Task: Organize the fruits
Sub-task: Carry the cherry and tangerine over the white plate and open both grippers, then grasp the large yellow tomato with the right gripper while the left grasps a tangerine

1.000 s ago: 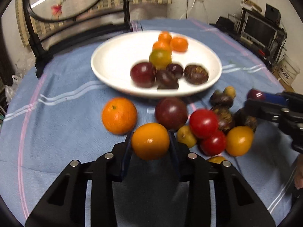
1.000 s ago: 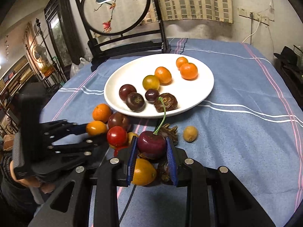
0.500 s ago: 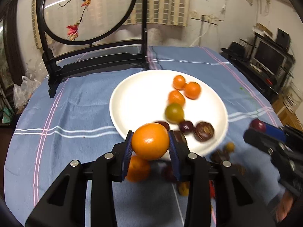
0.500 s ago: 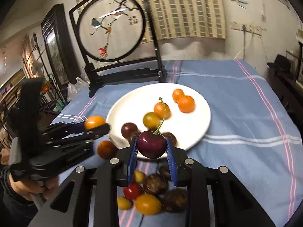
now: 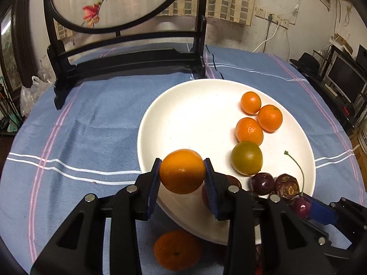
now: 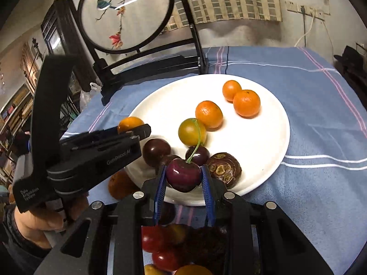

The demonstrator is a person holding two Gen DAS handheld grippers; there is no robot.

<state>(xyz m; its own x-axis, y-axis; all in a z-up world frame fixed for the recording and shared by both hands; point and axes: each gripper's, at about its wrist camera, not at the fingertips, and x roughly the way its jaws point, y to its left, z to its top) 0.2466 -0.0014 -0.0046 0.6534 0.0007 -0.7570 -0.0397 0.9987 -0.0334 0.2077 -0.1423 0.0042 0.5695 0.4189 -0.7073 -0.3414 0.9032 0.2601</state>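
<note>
My left gripper (image 5: 182,174) is shut on an orange fruit (image 5: 182,171) and holds it above the near left rim of the white plate (image 5: 183,105). My right gripper (image 6: 183,178) is shut on a dark red cherry (image 6: 183,177) with a green stem, above the plate's near edge (image 6: 263,142). The plate holds three small oranges (image 6: 246,103), a yellow-green fruit (image 6: 191,131), dark purple fruits (image 6: 156,151) and a brown water chestnut (image 6: 224,169). The left gripper (image 6: 128,128) and its orange also show in the right wrist view. The cherry shows in the left wrist view (image 5: 300,206).
A blue striped cloth (image 5: 91,126) covers the round table. A black-framed embroidered screen (image 6: 128,11) stands behind the plate. Loose fruits lie before the plate: an orange (image 5: 176,249), red tomatoes (image 6: 153,238) and dark fruits under my right gripper. Shelves and a TV stand at the right.
Both grippers have moved forward with their fruits, from over the loose pile to over the plate's near edge. The plate's fruits have not moved.
</note>
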